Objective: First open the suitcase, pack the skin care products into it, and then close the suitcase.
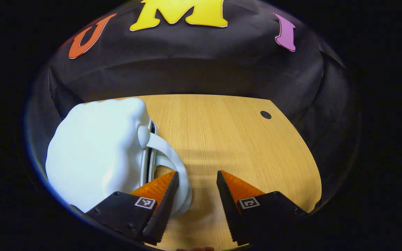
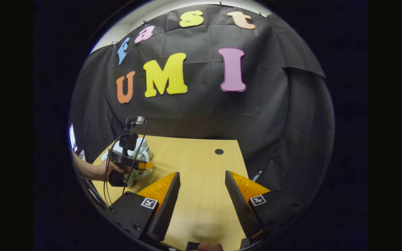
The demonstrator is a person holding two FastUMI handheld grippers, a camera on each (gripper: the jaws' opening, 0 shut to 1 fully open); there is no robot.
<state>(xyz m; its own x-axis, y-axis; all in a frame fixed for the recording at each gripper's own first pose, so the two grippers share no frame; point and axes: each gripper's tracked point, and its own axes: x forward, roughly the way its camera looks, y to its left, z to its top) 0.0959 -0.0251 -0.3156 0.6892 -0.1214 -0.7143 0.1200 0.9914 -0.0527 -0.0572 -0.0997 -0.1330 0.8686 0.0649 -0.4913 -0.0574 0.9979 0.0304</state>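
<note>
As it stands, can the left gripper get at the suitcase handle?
Probably yes. The left gripper is open, and the suitcase handle curves right beside one of its fingers. Nothing lies between them on the table.

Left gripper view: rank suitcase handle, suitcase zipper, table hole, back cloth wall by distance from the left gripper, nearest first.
From the left gripper:
1. Suitcase handle, just past its left finger.
2. Suitcase zipper, left, behind the handle.
3. Table hole, far right of the table.
4. Back cloth wall, beyond the table.
</note>
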